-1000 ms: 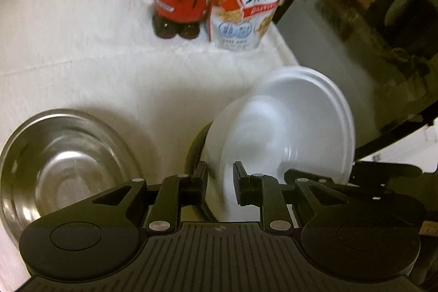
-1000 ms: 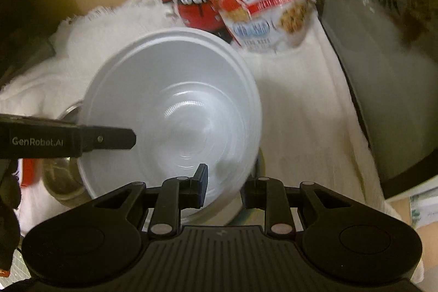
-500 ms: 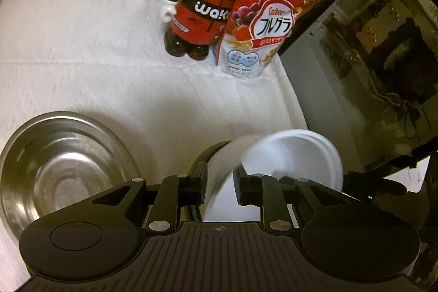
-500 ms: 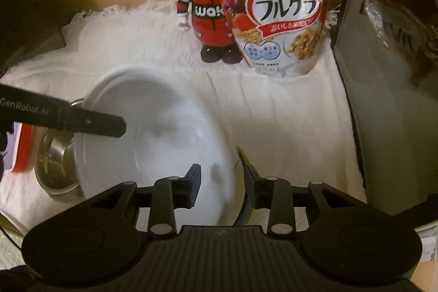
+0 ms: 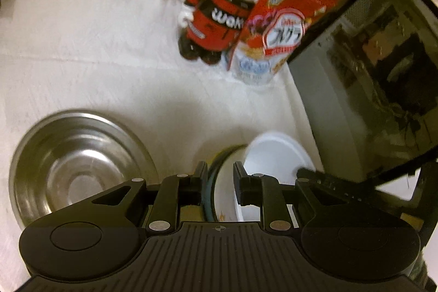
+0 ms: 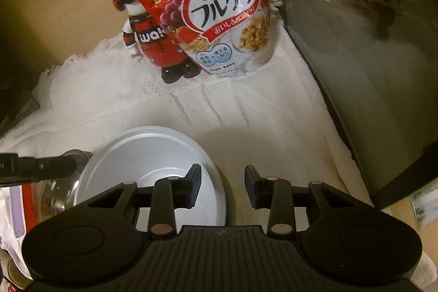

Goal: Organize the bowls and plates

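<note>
Pinching white bowl (image 5: pixel 273 155) rim: left gripper (image 5: pixel 220 177); right gripper (image 6: pixel 222 184) spread, empty

A white plastic bowl (image 6: pixel 153 166) sits upright just left of the right gripper's fingers (image 6: pixel 193 182), its rim under the left one. A rim of a patterned white bowl (image 5: pixel 223 193) stands between the left gripper's fingers (image 5: pixel 202 177). A steel bowl (image 5: pixel 74 163) rests upright to their left.
</note>
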A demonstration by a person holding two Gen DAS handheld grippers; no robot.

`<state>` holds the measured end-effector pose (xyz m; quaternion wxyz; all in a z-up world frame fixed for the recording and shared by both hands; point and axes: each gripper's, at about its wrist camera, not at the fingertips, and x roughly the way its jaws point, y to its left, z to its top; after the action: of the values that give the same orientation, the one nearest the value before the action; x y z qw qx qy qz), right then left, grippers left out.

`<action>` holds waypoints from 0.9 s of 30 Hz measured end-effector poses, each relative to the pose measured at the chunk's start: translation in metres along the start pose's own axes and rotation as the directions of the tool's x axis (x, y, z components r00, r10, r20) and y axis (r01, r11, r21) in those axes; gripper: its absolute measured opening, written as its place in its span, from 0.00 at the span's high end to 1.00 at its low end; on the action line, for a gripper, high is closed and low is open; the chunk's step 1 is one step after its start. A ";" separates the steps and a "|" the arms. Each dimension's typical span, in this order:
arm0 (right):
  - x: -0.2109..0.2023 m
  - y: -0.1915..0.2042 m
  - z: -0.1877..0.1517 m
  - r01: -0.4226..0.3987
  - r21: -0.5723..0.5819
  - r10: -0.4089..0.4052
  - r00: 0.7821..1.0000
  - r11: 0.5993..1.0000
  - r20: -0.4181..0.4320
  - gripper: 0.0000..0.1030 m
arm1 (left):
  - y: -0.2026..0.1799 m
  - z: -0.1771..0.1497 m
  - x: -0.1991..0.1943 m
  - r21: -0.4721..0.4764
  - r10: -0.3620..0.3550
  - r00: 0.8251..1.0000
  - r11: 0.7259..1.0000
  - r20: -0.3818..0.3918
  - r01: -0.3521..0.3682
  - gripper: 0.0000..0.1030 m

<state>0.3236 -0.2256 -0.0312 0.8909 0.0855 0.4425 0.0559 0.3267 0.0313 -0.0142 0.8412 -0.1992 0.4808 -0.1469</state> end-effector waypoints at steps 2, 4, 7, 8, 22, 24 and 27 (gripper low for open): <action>0.001 0.002 -0.001 -0.004 -0.008 0.004 1.000 1.000 -0.006 0.68 | -0.001 -0.002 0.006 0.002 -0.029 0.999 1.000 -0.040 0.029 0.79; 0.001 0.006 -0.001 -0.027 -0.023 0.027 1.000 0.999 -0.013 0.70 | -0.002 -0.002 0.014 -0.014 -0.084 0.993 0.996 -0.085 0.083 0.76; -0.001 0.017 0.001 -0.036 -0.051 0.036 0.999 0.998 -0.005 0.70 | -0.009 -0.002 0.019 0.030 -0.041 0.996 0.999 -0.076 0.044 0.70; -0.002 0.021 0.001 -0.030 -0.064 0.030 1.000 0.997 0.005 0.70 | -0.008 -0.001 0.022 0.034 -0.036 0.997 0.999 -0.074 0.039 0.71; 0.019 0.010 -0.007 0.041 -0.073 -0.045 0.998 0.996 -0.046 0.70 | 0.013 -0.009 0.007 0.026 -0.069 0.996 0.997 -0.052 0.070 0.76; 0.012 0.014 -0.007 0.045 -0.091 -0.047 0.999 0.995 -0.023 0.70 | 0.020 -0.006 -0.011 0.034 -0.105 0.994 0.994 -0.015 0.105 0.76; -0.009 0.028 -0.005 0.057 -0.133 -0.048 0.997 0.989 0.064 0.70 | 0.043 -0.001 -0.041 0.025 -0.074 0.996 0.997 0.056 0.073 0.76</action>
<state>0.3136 -0.1994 -0.0210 0.9089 0.0151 0.4125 0.0596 0.3078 0.0869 -0.0045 0.8509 -0.2110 0.4472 -0.1776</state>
